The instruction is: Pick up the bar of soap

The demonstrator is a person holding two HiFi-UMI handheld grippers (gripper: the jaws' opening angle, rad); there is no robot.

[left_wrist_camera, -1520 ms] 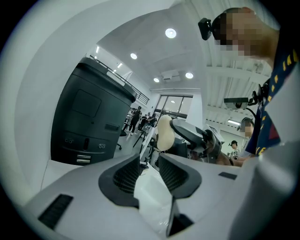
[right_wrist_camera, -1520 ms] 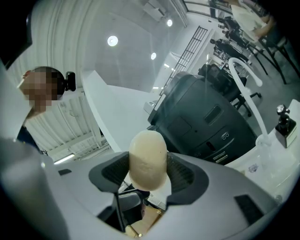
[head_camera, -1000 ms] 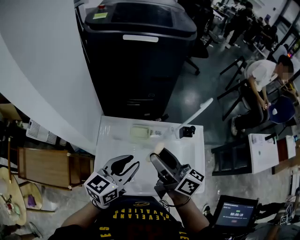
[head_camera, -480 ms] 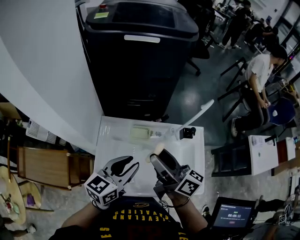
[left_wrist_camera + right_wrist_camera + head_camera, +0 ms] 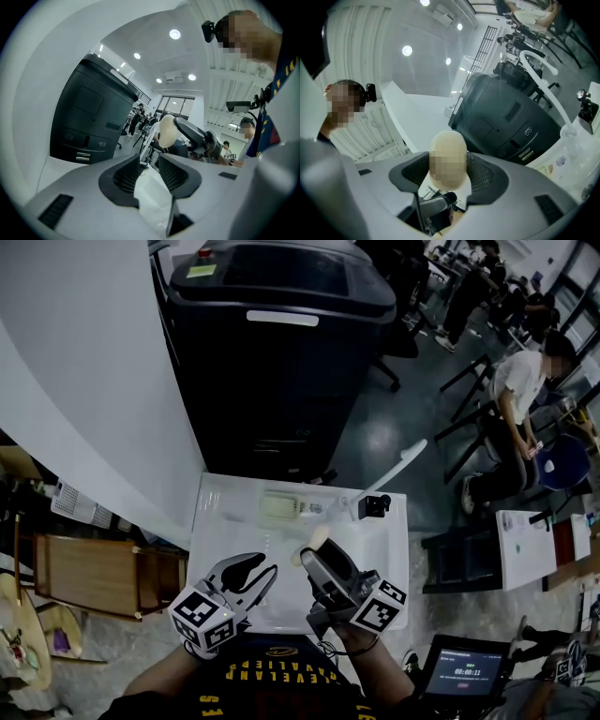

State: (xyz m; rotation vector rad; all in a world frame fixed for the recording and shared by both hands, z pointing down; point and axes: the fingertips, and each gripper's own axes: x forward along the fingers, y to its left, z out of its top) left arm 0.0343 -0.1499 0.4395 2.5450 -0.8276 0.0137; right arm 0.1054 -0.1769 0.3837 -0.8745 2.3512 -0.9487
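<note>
One upturned right hand-held gripper, clasping soap

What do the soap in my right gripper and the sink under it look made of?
Soap: cream, matte and smoothly rounded, so likely a solid pressed bar. The right gripper is shut on it.
Sink: white with a slight sheen, probably ceramic or moulded plastic. The look doesn't settle which.

pale grey two-jaw left gripper, darker grey right gripper, each bearing a black-and-white marker cube; dark shirt, apparently yellow-lettered.
</note>
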